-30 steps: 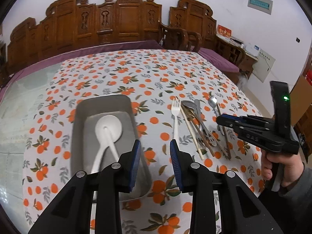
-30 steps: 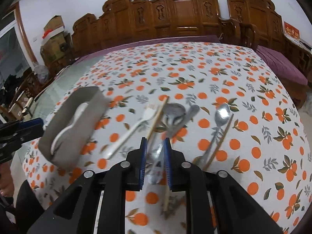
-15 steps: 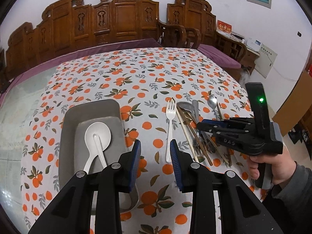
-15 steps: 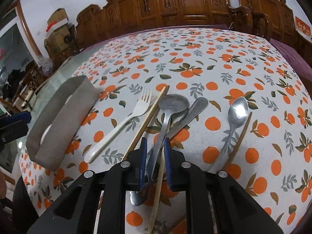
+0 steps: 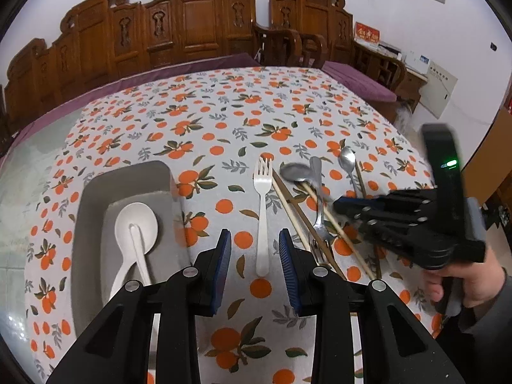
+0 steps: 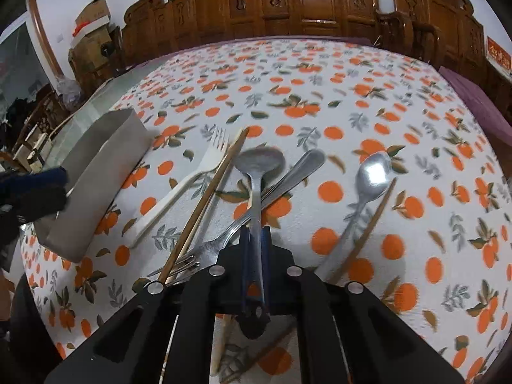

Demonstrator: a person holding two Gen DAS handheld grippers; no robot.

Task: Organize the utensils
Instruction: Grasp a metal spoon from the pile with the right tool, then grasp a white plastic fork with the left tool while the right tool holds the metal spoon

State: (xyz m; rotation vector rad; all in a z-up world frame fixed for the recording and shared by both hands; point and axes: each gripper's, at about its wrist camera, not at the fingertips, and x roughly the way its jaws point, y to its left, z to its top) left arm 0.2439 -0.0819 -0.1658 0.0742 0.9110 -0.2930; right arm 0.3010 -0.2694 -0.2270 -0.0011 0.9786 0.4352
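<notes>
My right gripper is shut on the handle of a dull metal spoon that lies over the utensil pile; it shows from the side in the left wrist view. Beside the spoon lie a metal fork, wooden chopsticks, a shiny metal spoon and a white plastic fork. My left gripper is open and empty, just above the white plastic fork's handle. A grey tray at the left holds a white spoon.
The table carries an orange-print cloth. Carved wooden chairs stand behind it. The grey tray shows at the left in the right wrist view. A hand holds the right gripper at the table's right edge.
My right gripper has moved forward and closed on the dull metal spoon's handle. My left gripper has shifted right, from beside the tray to over the white fork.
</notes>
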